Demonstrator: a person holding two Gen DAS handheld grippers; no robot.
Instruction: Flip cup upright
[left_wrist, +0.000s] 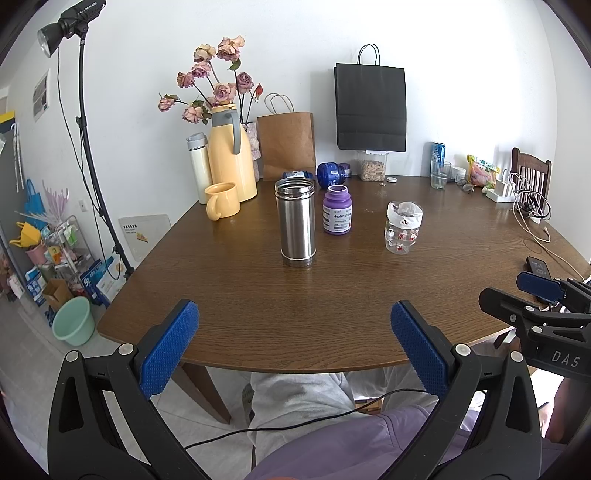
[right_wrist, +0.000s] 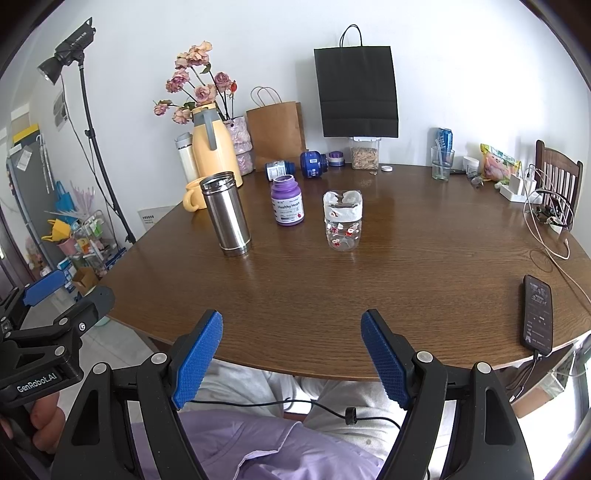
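A steel cup (left_wrist: 295, 221) (right_wrist: 226, 216) stands on the brown table (left_wrist: 332, 295) (right_wrist: 406, 280) with its open mouth up. To its right, a clear glass cup (left_wrist: 403, 228) (right_wrist: 342, 220) with red figures and a white band also stands on end; which end is up I cannot tell. A yellow mug (left_wrist: 221, 201) (right_wrist: 192, 197) sits at the back left. My left gripper (left_wrist: 295, 350) hovers open over the near table edge, facing the steel cup. My right gripper (right_wrist: 291, 354) is open too, in line with the glass cup. Nothing is between either gripper's fingers.
A purple pill bottle (left_wrist: 337, 215) (right_wrist: 287, 205) stands between the two cups. A yellow jug (left_wrist: 229, 162), flowers, paper bags and blue bottles line the back. A phone (right_wrist: 537, 314) and cables lie at the right edge. The person's lap shows below the table edge.
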